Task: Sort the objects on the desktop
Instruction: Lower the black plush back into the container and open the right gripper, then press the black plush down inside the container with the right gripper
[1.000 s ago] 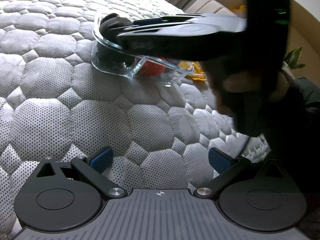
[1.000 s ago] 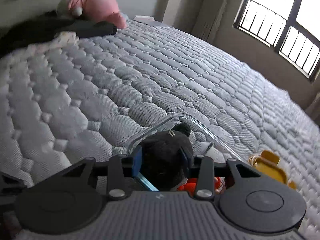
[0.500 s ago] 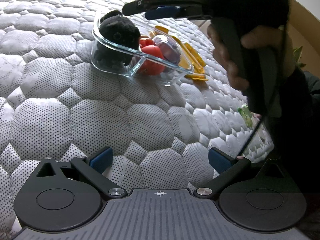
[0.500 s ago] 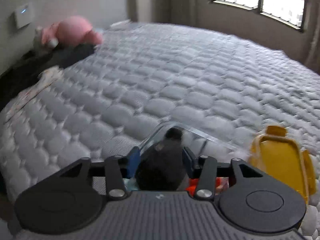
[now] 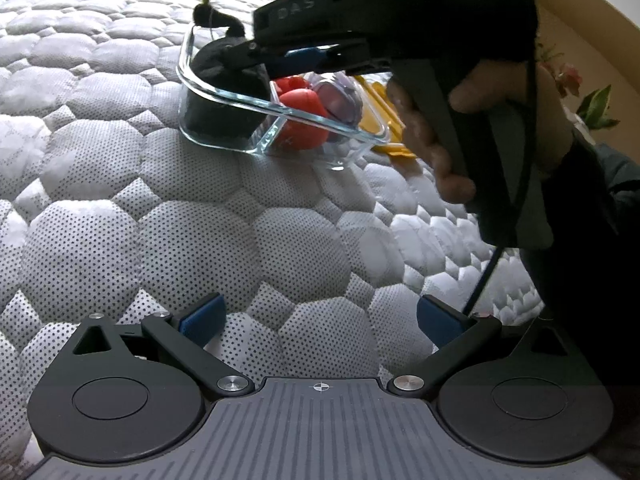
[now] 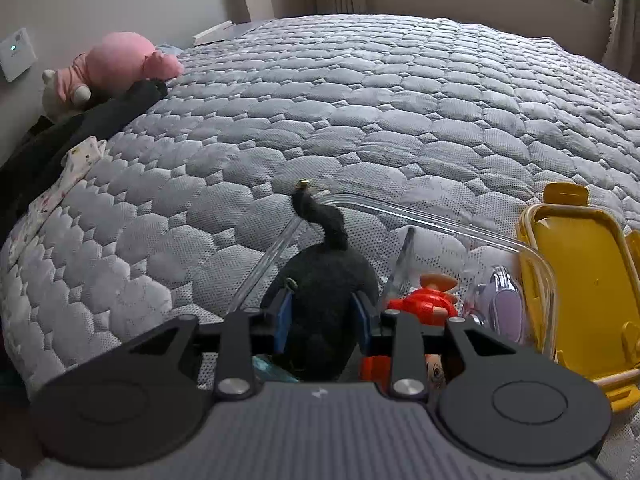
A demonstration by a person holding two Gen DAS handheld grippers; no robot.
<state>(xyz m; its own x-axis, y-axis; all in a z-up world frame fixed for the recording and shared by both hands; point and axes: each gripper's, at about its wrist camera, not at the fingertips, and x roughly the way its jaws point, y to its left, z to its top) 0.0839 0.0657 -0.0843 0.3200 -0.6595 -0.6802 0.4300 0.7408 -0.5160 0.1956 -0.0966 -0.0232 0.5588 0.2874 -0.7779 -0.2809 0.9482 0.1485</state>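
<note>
Pinching the fuzzy black plush toy (image 6: 324,300) between its blue pads, my right gripper (image 6: 322,320) is reaching down into the left compartment of the clear rectangular glass container (image 5: 224,92), and I am judging the clamp to be there either to seat the toy or to lift it out; I cannot tell which. Its jaws are standing narrowed around the soft body, which is bulging slightly between them, with the thin tail sticking up over the glass rim. I am keeping my left gripper (image 5: 320,320) low over the grey quilted mattress (image 5: 160,240), spread wide with nothing between its pads, parked near me so it is staying clear of the work. Beyond the glass divider, a small red plastic figure (image 6: 424,306) and a translucent purple case (image 6: 506,306) are lying in the right compartment. Just right of the container, its yellow plastic snap lid (image 6: 584,292) is resting upturned, keeping the top open for sorting.
</note>
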